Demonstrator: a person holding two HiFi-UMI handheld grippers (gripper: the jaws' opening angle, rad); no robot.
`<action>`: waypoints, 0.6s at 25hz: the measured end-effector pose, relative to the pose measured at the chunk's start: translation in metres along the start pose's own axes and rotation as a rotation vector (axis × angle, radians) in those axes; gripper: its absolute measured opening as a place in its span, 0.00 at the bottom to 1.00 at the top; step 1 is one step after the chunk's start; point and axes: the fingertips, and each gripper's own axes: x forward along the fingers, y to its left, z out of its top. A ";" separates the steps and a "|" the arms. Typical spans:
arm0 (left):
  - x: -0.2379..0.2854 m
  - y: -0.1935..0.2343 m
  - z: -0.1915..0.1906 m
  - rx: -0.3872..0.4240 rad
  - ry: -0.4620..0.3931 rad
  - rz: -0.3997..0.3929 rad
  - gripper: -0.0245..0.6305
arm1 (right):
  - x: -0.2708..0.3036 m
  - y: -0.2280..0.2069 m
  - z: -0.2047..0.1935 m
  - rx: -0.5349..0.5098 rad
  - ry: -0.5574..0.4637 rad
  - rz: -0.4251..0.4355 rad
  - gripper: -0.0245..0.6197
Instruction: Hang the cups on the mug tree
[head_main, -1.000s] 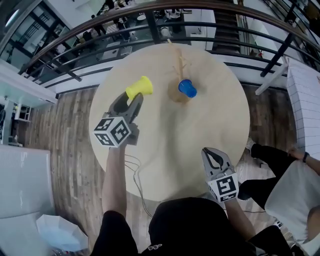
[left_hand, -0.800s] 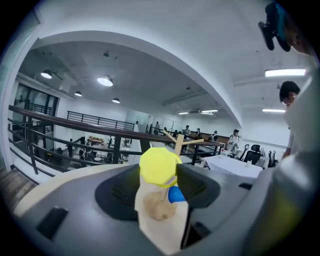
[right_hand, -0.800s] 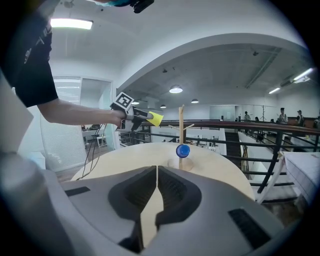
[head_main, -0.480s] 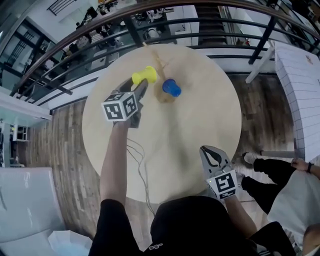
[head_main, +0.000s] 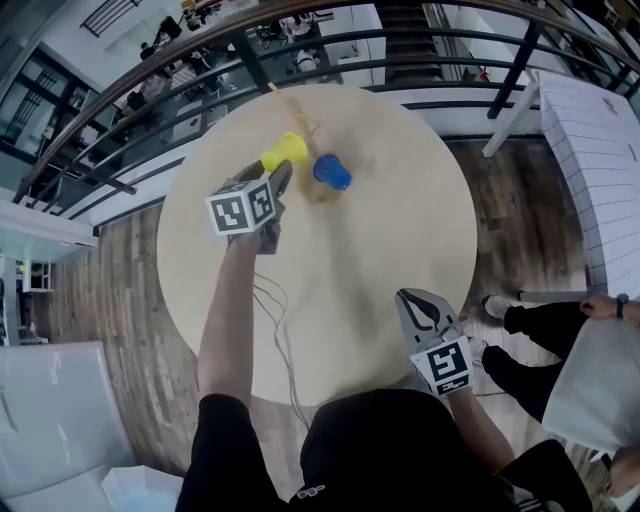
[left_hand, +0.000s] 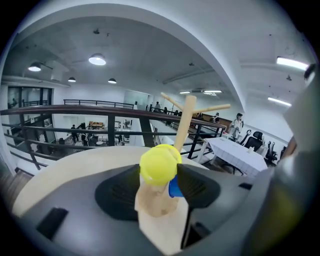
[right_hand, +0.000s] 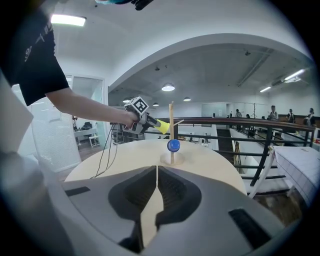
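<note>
A wooden mug tree (head_main: 296, 118) stands at the far side of the round table (head_main: 400, 220). A blue cup (head_main: 332, 172) hangs on one of its low pegs. My left gripper (head_main: 281, 176) is shut on a yellow cup (head_main: 284, 152), held in the air just left of the tree. In the left gripper view the yellow cup (left_hand: 159, 164) fills the gap between the jaws, with the mug tree (left_hand: 186, 122) right behind it. My right gripper (head_main: 418, 303) is shut and empty above the table's near edge; its view shows the jaws (right_hand: 156, 172) closed together.
A dark railing (head_main: 200, 70) curves behind the table. A white-clothed table (head_main: 600, 150) stands at the right, and a person (head_main: 560, 340) sits on the floor near it. A thin cable (head_main: 275, 320) trails over the table from my left gripper.
My left gripper has carried the yellow cup away from me, up close to the mug tree. The right gripper has stayed where it was.
</note>
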 end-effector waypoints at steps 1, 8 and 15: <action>0.000 -0.001 0.000 0.004 0.000 -0.002 0.40 | 0.000 0.001 0.000 -0.002 0.000 0.002 0.07; -0.013 -0.007 0.000 0.055 -0.013 -0.032 0.40 | -0.004 0.006 0.000 -0.012 0.001 0.004 0.07; -0.062 -0.005 -0.008 0.038 -0.091 -0.015 0.40 | -0.009 0.010 0.005 -0.008 -0.021 -0.003 0.07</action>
